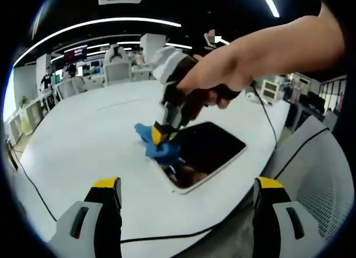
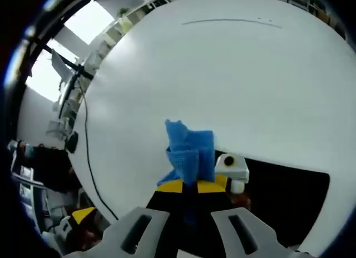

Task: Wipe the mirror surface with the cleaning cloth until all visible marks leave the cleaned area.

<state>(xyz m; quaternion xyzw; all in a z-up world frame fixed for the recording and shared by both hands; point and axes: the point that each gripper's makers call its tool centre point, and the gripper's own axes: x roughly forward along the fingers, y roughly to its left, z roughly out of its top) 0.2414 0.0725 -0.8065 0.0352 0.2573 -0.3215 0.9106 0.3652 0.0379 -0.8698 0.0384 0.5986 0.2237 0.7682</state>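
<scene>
White table (image 1: 83, 135) bearing, left to right: left gripper (image 1: 186, 205), jaws spread apart, grasping nothing; blue cleaning cloth (image 1: 158, 147) clenched by right gripper (image 1: 164, 130), pressed on mirror's near-left edge; dark mirror (image 1: 214, 149), lying flat

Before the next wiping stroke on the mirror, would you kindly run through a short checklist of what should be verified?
1. Cloth gripped: ok. The right gripper is shut on the blue cloth.
2. Cloth on the glass: ok. In the left gripper view the cloth sits at the near edge of the mirror.
3. Left gripper clear of the stroke: ok. It is open and held back over the white table.
4. Black cable clear of the mirror: ok. It runs beside it.
5. Marks remaining: cannot tell. The glass reads dark with reflections.
</scene>
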